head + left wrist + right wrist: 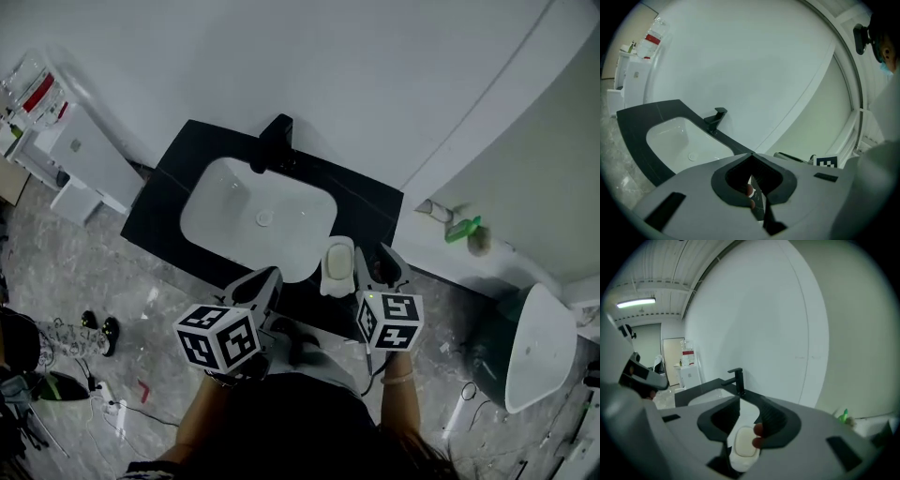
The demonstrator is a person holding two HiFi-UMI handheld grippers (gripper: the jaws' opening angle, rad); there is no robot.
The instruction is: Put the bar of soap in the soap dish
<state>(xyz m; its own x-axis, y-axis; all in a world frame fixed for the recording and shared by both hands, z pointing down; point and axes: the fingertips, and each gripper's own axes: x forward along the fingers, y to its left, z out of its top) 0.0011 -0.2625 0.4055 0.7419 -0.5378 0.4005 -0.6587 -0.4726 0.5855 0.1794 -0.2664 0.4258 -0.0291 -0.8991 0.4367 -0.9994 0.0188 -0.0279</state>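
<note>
A pale bar of soap point(338, 260) lies in the white soap dish point(327, 284) on the black counter, at the near right corner of the sink. My right gripper point(382, 259) hovers just right of the dish, apart from it. In the right gripper view its jaws point(749, 402) stand open, and the soap point(745, 446) in the dish point(735, 465) shows below through the gap. My left gripper point(262, 281) hangs over the counter's near edge, left of the dish. In the left gripper view it point(752, 155) is shut with nothing in it.
The white basin point(225, 211) sits in the black counter point(169, 197), with a black faucet point(274, 141) at its back. A green bottle point(462, 228) stands on a ledge to the right. A white shelf unit point(56, 141) stands left and a white bin point(539, 347) on the floor at right.
</note>
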